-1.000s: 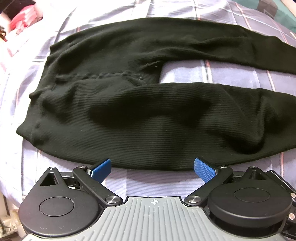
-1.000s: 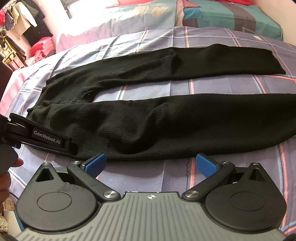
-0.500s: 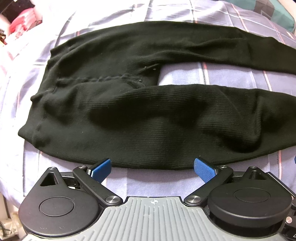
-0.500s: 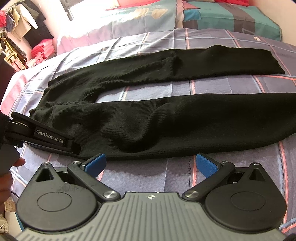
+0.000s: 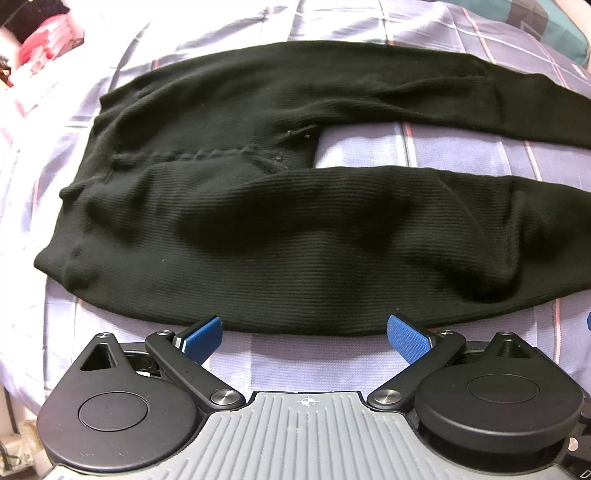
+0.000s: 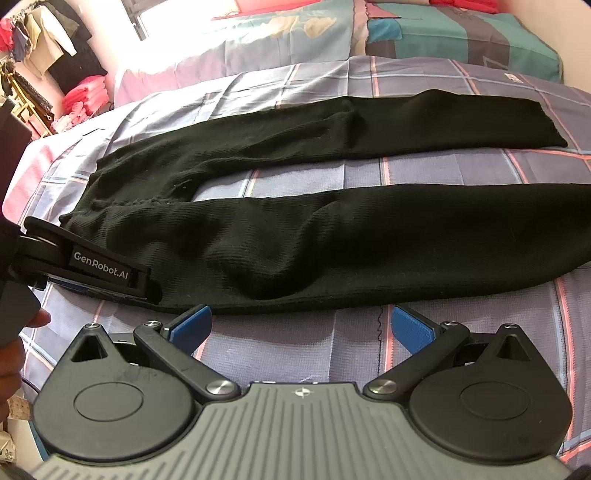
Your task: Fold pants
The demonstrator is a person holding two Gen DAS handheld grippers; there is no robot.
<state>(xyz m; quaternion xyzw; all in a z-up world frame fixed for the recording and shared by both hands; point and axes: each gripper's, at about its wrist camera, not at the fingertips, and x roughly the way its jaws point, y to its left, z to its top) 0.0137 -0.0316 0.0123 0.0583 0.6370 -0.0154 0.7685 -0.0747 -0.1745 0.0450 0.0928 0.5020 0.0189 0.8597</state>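
Black ribbed pants [image 5: 295, 236] lie spread flat on the bed, waistband to the left and both legs running right, with a strip of bedsheet between the legs. My left gripper [image 5: 304, 338] is open, its blue pads just short of the near leg's lower edge by the hip. My right gripper [image 6: 301, 328] is open too, at the same edge of the pants [image 6: 332, 236] further along the near leg. In the right wrist view, the left gripper [image 6: 92, 269] shows side-on at the near edge of the pants by the hip.
The bed has a lilac checked sheet [image 6: 461, 170] with pink lines. Patterned pillows [image 6: 424, 33] lie at the far end. Hanging clothes and pink stacked fabric [image 6: 85, 96] are at the far left. A hand [image 6: 14, 354] holds the left gripper at the left edge.
Both grippers have stayed open and nearly still. The left view has shifted slightly, so the pants sit a little lower in it.
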